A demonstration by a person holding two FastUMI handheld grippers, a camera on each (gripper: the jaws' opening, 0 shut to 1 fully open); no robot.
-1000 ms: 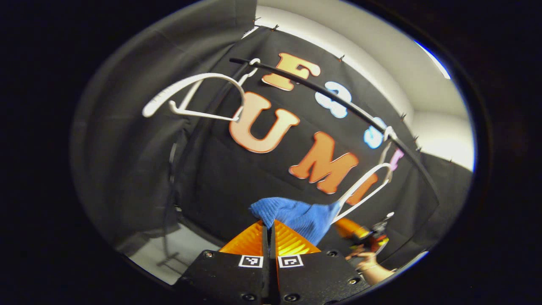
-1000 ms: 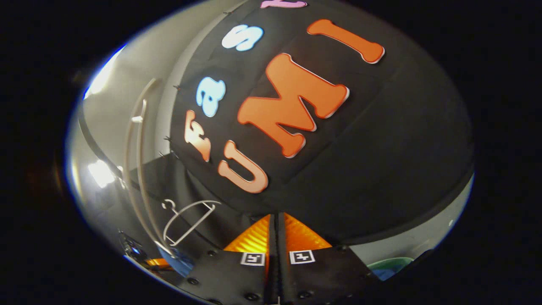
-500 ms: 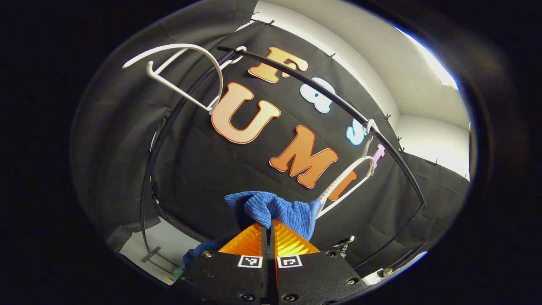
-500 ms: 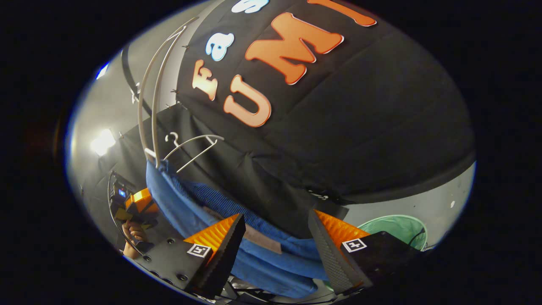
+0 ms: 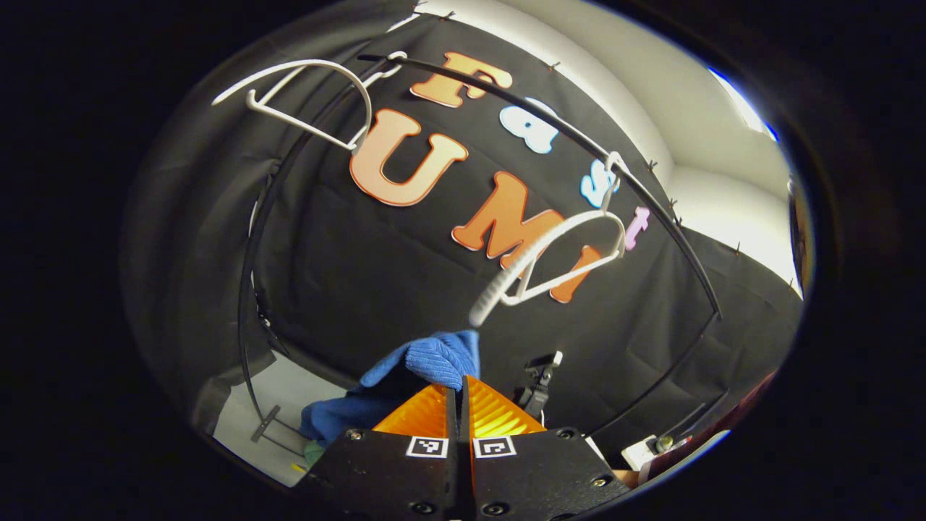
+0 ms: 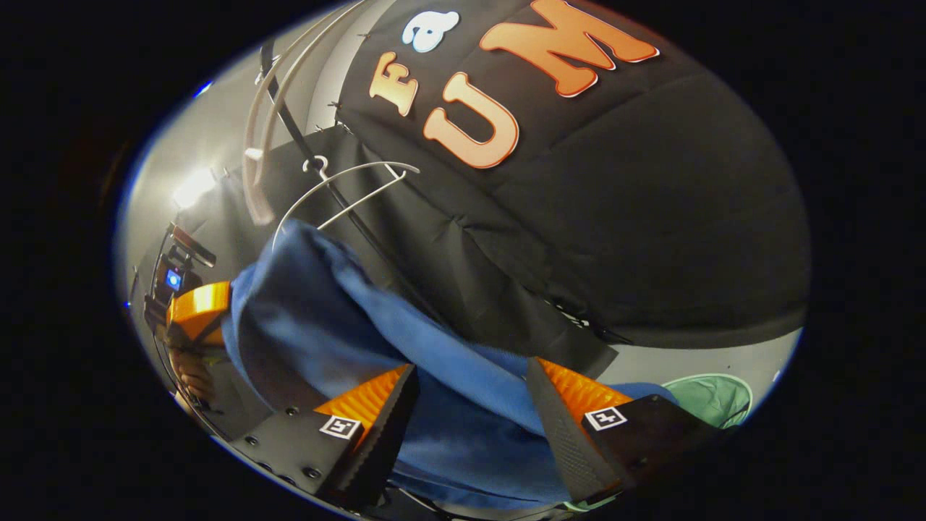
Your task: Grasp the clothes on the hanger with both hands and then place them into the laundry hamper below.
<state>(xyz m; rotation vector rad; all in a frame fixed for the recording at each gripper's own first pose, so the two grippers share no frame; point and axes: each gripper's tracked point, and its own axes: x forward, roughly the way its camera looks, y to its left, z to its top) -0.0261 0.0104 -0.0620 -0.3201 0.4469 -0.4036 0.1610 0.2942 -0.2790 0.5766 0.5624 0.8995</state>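
Blue garment (image 6: 340, 318) off hanger (image 5: 550, 264), left gripper (image 5: 460, 394) pinching edge

Left gripper view: camera low, tilted upward along its fingers (image 5: 447, 416) toward the rail (image 5: 550, 130) and two hangers (image 5: 550, 264), with the garment (image 5: 434, 358) close. Right gripper view: rolled sideways, garment (image 6: 347, 325) very near between its fingers (image 6: 557, 427) (hamper (image 6: 712, 398) at lower right). Both views share garment, rail (image 6: 325, 188) and hangers (image 6: 347, 184).
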